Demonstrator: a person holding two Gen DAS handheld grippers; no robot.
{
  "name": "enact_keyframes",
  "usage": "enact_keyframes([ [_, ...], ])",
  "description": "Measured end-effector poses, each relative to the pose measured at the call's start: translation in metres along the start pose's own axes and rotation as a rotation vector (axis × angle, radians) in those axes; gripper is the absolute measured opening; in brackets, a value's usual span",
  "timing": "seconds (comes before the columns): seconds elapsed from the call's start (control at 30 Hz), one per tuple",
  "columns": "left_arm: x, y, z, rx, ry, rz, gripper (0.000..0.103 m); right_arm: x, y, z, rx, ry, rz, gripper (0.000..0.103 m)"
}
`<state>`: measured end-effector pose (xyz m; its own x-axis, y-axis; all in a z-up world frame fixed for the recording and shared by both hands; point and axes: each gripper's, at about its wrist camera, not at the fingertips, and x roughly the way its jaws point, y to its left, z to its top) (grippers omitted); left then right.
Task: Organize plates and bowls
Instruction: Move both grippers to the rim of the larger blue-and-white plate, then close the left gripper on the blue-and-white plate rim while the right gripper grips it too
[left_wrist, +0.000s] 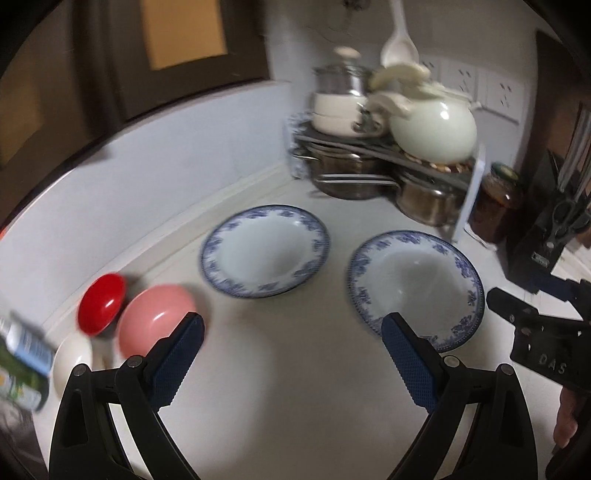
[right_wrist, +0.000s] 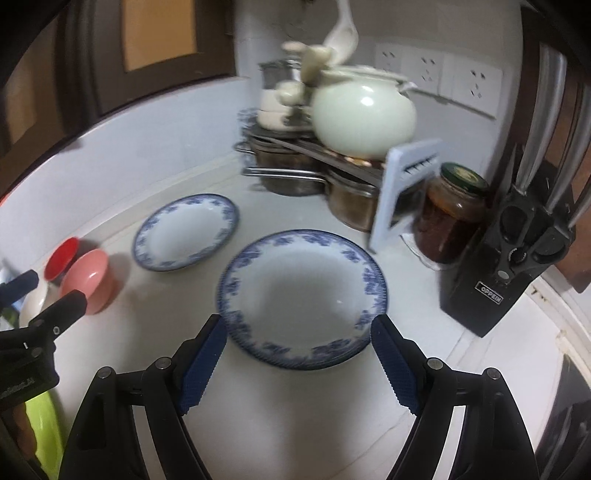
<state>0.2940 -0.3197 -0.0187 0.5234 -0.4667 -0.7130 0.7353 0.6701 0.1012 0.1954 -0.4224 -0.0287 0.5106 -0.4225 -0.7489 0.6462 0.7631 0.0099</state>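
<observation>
I judge the step in hand to be a reach for the near plate, the biggest piece here, which lies flat on the counter straight ahead of my right tongs. Those jaws stand wide apart with nothing between them, the plate's front rim just beyond the tips. To do it well I would come in low, slide one pad under the raised rim and the other over it, and close only once the rim sits deep in the pads, since a glazed plate held by its edge will likely slip or tip. My left tongs are also apart and empty, hovering over bare counter between the bowls and that plate.

The far plate, the same blue-rimmed pattern, lies well apart to the back left. The pink bowl and red bowl sit touching at the left by the wall, with a white bowl just in front of them.

The counter is pale and smooth. In the back corner stands a rack with steel pots under it and a pale green pot on top. Right of it are a jar and a knife block. Sockets line the wall.
</observation>
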Motion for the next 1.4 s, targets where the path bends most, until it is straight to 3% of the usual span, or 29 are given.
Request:
enact_keyframes([
  [0.13,0.036,-0.017,0.020,0.042,0.068,-0.074,0.094,0.022,-0.021,0.010,0.058,0.038,-0.036,0.081],
  [0.33,0.078,-0.035,0.035,0.080,0.131,-0.123,0.092,0.058,-0.043,0.017,0.104,0.090,-0.073,0.081],
  [0.6,0.134,-0.049,0.039,0.114,0.236,-0.152,0.082,0.098,-0.066,0.022,0.153,0.147,-0.135,0.080],
  [0.87,0.168,-0.056,0.038,0.128,0.283,-0.176,0.074,0.129,-0.076,0.023,0.168,0.213,-0.153,0.079],
  [1.13,0.192,-0.061,0.037,0.127,0.336,-0.193,0.066,0.151,-0.081,0.020,0.179,0.287,-0.140,0.066],
  [1.4,0.207,-0.065,0.037,0.112,0.375,-0.221,0.056,0.166,-0.087,0.014,0.204,0.349,-0.118,0.059],
])
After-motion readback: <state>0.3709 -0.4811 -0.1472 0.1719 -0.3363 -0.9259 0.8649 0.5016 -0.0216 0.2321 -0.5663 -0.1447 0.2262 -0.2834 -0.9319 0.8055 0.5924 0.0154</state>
